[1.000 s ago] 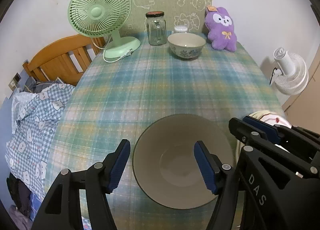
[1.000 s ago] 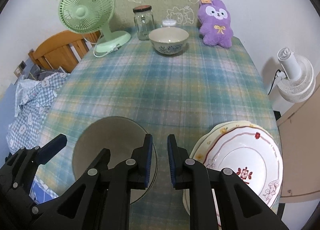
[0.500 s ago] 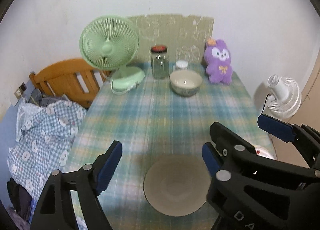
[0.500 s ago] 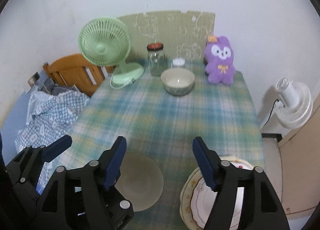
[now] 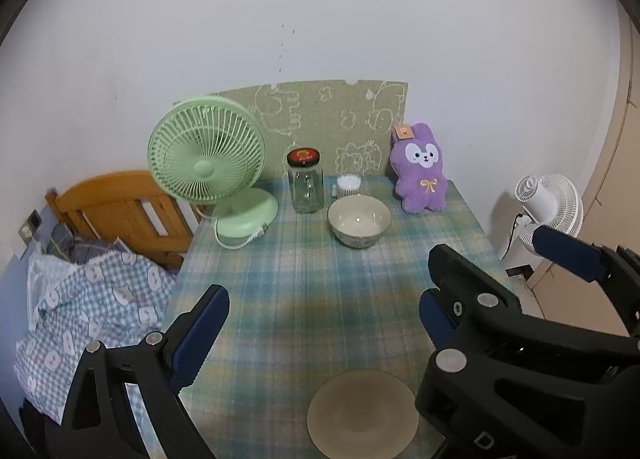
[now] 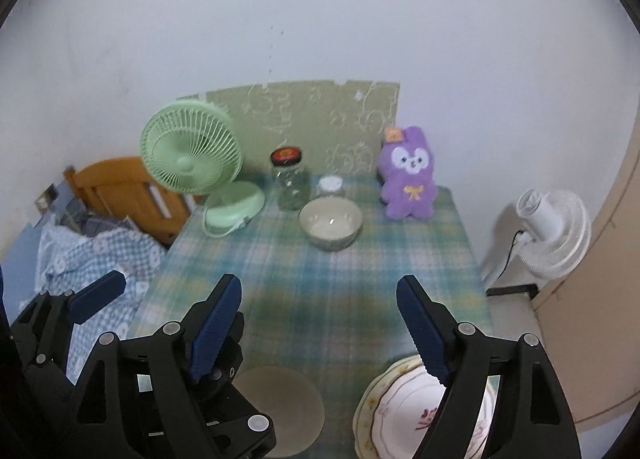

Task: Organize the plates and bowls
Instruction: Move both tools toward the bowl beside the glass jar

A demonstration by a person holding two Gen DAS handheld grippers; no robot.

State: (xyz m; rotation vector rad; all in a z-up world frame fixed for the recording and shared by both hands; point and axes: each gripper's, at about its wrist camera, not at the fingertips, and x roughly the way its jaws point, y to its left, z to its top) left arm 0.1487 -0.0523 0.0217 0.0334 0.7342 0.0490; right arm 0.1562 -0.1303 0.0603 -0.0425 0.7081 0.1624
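Both grippers are hovering above the near end of the plaid-covered table [image 5: 320,287], holding nothing. Left gripper [image 5: 322,323] is showing its blue-padded fingers [image 5: 200,327] spread wide apart, and right gripper [image 6: 320,327] is likewise standing wide open, its pads [image 6: 420,327] far from each other.

Below and between the left gripper's fingers, a plain beige bowl [image 5: 362,413] is sitting upright at the near edge of the table; the right wrist view is showing it partly hidden behind the left gripper. Just beside it, to the right, a stack of floral-rimmed plates [image 6: 400,407] is lying at the near right corner, partly covered by the right gripper's finger.

At the far end, a patterned bowl [image 5: 359,220] is sitting upright, well apart from the beige one. Behind it are standing a glass jar [image 5: 306,185] with a dark lid, a small round container [image 5: 349,185], a green desk fan [image 5: 208,163] and a purple plush rabbit [image 5: 420,175].
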